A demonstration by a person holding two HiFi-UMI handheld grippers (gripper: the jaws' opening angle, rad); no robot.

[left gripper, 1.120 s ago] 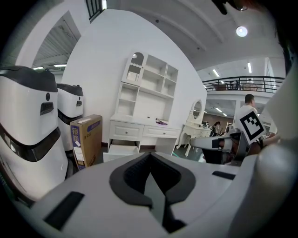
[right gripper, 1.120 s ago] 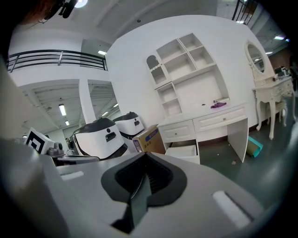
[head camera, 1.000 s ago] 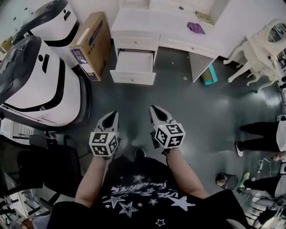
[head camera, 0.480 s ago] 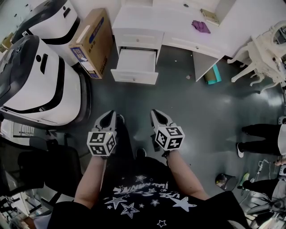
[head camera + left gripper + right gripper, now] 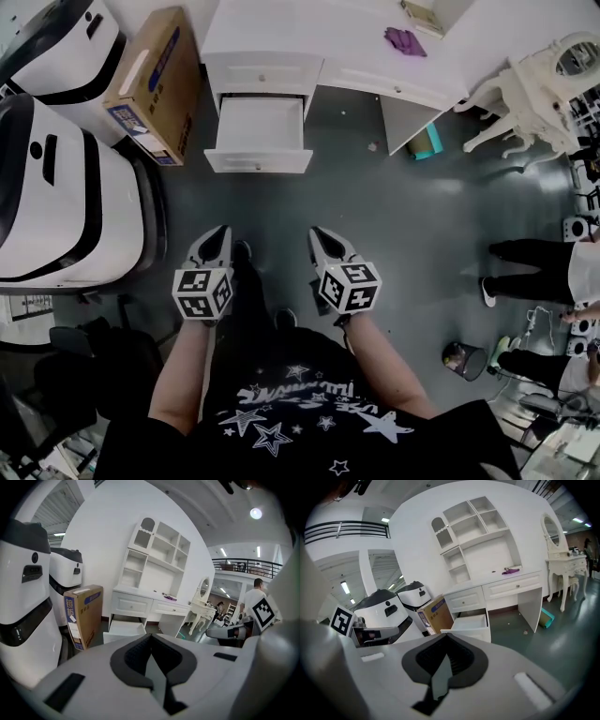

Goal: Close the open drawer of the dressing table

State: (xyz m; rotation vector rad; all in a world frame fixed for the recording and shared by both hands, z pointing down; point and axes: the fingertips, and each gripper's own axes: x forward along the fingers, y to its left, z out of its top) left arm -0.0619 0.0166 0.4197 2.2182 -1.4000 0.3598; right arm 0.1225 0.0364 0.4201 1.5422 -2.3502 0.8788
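White drawer (image 5: 260,133) pulled out from dressing table (image 5: 309,37), empty.

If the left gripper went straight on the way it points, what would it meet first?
Probably the open drawer: the left gripper aims at it, nothing but floor between. Tilted down, it might reach the floor first.

From head height we look steeply down at the grey floor (image 5: 422,216), the white dressing table (image 5: 309,30) far off at top. Our gripper views sit low, facing it; all three share its open white drawer (image 5: 259,131) and the brown cardboard box (image 5: 155,80).
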